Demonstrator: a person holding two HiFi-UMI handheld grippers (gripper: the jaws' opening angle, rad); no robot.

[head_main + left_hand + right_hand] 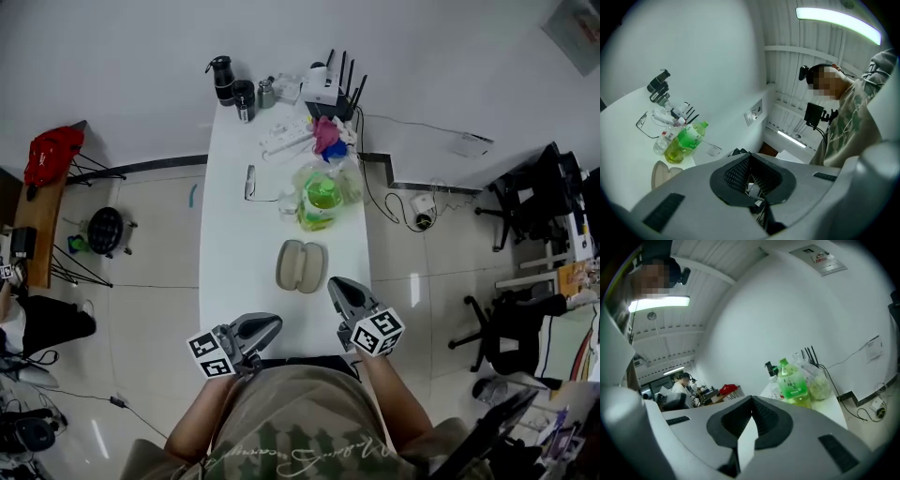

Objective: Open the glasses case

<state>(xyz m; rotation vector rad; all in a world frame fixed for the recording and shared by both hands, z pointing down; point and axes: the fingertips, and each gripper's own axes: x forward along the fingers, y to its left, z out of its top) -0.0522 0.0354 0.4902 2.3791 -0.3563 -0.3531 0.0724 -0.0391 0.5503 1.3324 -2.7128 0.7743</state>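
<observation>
1. The glasses case [300, 265] had a smooth, matt beige skin.
2. The table [234, 253] top was white, smooth and slightly glossy.
3. The bottle [322, 199] was clear, glossy plastic.
4. The left gripper [752, 180] and right gripper [751, 416] had matt grey plastic shells; their black pads [765, 420] were ribbed.
5. The floor [150, 309] tiles were glossy.

I see a long white table [225, 234] against a white wall [141, 56]. Pale floor tiles [150, 244] surround it; black office chairs [511, 328] stand right.
</observation>
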